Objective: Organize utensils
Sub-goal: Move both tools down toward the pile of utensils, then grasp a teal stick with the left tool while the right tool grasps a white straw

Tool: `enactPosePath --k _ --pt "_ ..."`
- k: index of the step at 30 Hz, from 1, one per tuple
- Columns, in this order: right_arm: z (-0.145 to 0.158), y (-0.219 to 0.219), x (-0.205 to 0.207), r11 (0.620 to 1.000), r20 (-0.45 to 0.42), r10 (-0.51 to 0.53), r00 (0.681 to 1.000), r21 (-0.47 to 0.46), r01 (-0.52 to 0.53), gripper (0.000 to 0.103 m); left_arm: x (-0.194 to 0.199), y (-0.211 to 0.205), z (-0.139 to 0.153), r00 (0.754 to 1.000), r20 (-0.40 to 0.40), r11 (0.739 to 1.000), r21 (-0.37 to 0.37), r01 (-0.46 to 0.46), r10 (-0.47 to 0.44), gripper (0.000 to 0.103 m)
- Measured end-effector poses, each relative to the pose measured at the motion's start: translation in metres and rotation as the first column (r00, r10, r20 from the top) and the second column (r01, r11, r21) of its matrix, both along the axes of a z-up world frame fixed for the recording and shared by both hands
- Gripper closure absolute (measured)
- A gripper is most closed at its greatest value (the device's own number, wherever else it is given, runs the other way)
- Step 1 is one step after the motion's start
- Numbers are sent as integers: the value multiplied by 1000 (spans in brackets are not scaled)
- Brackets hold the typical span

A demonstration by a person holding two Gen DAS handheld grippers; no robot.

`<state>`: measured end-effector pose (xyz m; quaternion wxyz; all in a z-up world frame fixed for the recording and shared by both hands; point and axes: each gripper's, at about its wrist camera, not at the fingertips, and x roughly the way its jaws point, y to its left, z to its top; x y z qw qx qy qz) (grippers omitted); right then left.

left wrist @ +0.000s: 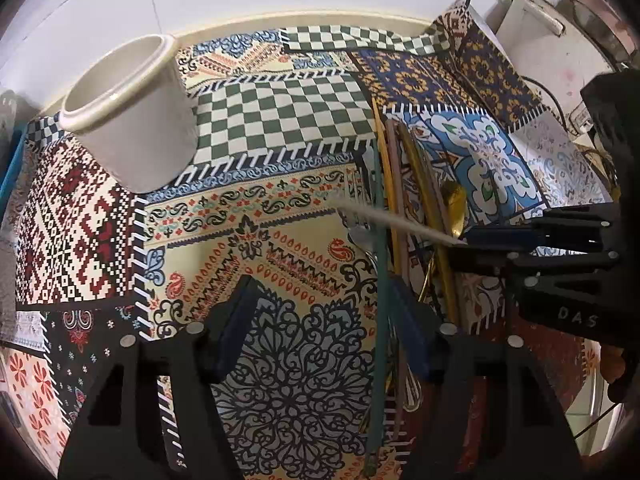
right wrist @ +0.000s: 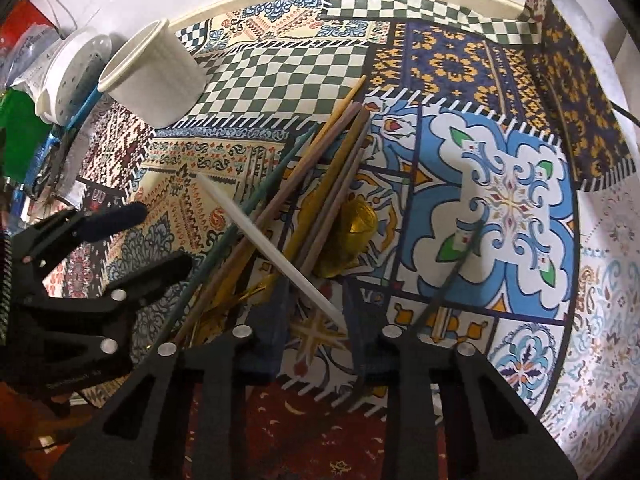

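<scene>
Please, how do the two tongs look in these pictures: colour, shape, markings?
Both tongs are matte black frames with triangular cut-outs and round silver rivets. The left tongs and right tongs carry dark blue pads on the finger tips. The right one shows pale letters "DAS" on its side in the left wrist view. No sleeves or cables show.

I hold both tools tipped steeply downward, side by side and close together, the right one just off the left one's right flank. My left gripper (left wrist: 320,320) stands open, its two dark fingers well apart; a green handle (left wrist: 380,280) runs up through the gap just inside the right-hand finger, and I cannot tell whether the pad touches it. My right gripper (right wrist: 316,320) is drawn in narrow, its jaws pinching the near end of a white stick (right wrist: 260,236), which juts out from the tips toward my left tool. From the right camera my left tool shows at the left edge, angled inward, jaws parted.
</scene>
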<state>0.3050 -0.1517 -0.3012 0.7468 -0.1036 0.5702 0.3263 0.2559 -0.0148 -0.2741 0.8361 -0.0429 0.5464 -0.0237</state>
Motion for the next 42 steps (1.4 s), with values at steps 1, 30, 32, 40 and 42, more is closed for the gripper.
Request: enactPosePath --k 1,30,32,40,42 --pt "1 2 0 1000 -4 6 1000 7 -6 93 1 -1 -1 1000 -6 1000 0 4 -4 41" --pt "20 -68 -4 968 22 -227 974 114 224 97 66 -30 -14 981 -156 993 -46 111 -117 83" --pt "23 -70 -4 966 24 -234 972 121 229 97 69 -31 -14 979 -164 992 -46 117 -123 83" --pt "30 -72 -7 962 41 -244 969 135 236 97 74 -36 -17 973 -162 986 -24 163 -165 99" --pt "32 -72 -8 961 47 -247 968 137 238 97 73 -33 -16 974 -160 987 -42 155 -160 99"
